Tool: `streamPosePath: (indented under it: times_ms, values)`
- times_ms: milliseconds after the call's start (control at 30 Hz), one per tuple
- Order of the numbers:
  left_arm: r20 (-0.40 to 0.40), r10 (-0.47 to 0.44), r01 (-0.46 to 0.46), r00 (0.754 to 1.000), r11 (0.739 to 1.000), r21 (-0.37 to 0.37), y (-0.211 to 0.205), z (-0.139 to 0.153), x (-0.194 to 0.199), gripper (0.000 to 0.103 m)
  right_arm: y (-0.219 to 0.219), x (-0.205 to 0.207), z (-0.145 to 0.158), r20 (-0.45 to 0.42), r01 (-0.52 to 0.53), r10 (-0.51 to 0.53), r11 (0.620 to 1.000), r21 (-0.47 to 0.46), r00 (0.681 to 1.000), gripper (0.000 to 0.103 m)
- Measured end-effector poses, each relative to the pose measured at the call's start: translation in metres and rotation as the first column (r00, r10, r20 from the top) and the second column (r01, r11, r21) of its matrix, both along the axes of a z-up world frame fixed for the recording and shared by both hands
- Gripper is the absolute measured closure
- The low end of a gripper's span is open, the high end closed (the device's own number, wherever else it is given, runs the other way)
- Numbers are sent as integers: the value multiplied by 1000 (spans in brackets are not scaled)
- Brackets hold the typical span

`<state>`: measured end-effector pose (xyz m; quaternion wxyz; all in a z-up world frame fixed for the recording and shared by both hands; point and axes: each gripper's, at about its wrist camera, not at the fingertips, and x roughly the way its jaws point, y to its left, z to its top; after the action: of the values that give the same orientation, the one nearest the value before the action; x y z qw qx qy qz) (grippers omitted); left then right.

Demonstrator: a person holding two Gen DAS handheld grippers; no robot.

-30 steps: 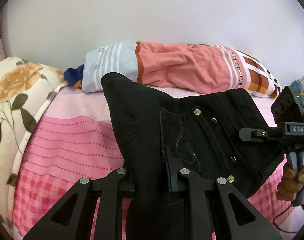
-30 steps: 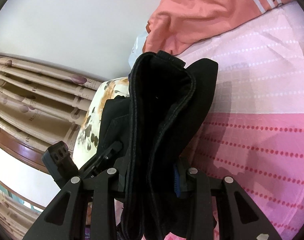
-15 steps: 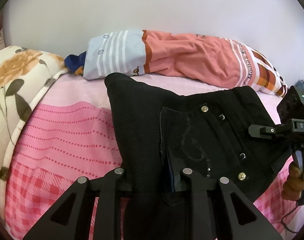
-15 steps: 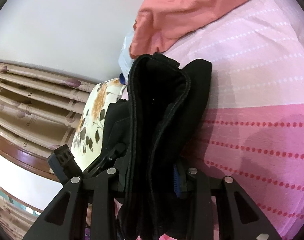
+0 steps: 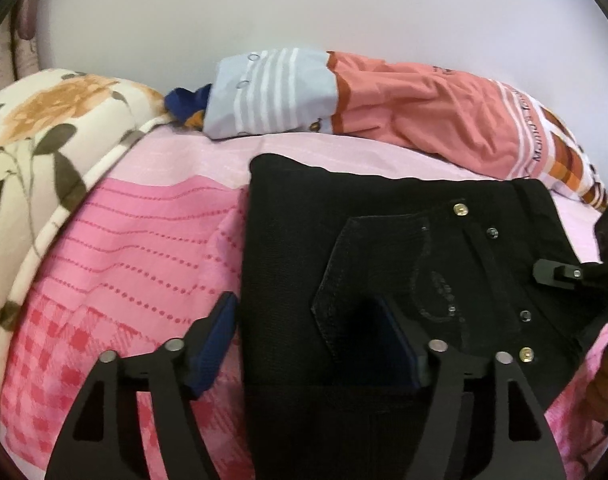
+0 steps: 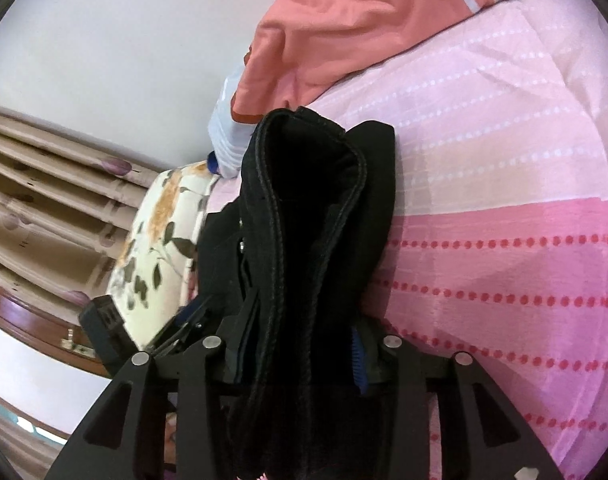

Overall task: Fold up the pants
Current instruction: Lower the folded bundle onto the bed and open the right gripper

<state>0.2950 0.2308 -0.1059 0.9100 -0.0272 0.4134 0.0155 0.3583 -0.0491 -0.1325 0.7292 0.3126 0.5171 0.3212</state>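
Seen from the left wrist, the left gripper (image 5: 307, 344) stands with its blue-padded fingers (image 5: 214, 344) spread wide on either side of the black pants (image 5: 383, 248), holding nothing; the garment lies folded and flat on the pink bedspread (image 5: 136, 240), back pocket (image 5: 383, 272) and rivets facing up, with a crumpled salmon pillowcase (image 5: 423, 112) behind it and a floral cushion (image 5: 44, 140) to the left. From the right wrist, the right gripper (image 6: 300, 356) is clamped on the thick waistband end of the pants (image 6: 304, 220), layers bunched between its jaws above the bedspread (image 6: 503, 200). With only one side gripped, any pull by the right gripper would likely drag the stacked layers askew and undo the fold.
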Motion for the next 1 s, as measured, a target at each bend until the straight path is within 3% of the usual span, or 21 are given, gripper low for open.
streamPosePath:
  times_ms: [200,300,367,500,600,700,800,933,1000]
  values:
    - [6,17,-17,1000,998,63,-6,1,-2,20,3,1,5,7,17,-16,998,-63,1000,56]
    - [12,33,-34,999,996,80,-6,2,-5,16,1,-3,10,17,45,-44,996,-82,999,44]
    - [14,37,-38,999,995,88,-6,3,-7,16,-1,-8,17,46,70,-64,990,-121,997,37]
    - [22,40,-42,999,993,107,-8,5,-11,16,-3,-22,36,125,114,-90,971,-209,988,37]
    - [43,42,-47,998,993,111,-10,9,-16,16,-3,-36,56,214,153,-99,955,-252,972,23]
    - [71,49,-56,996,994,97,-10,16,-21,16,8,-56,80,350,180,-57,927,-330,935,16]
    - [115,67,-80,991,990,113,-15,27,-29,15,20,-80,102,475,282,-59,866,-414,878,8]
    - [198,66,-89,978,990,108,-22,51,-47,9,22,-108,127,586,434,-138,806,-402,799,1]
    - [240,73,-102,968,989,109,-24,65,-57,6,22,-119,139,622,466,-148,796,-386,769,1]
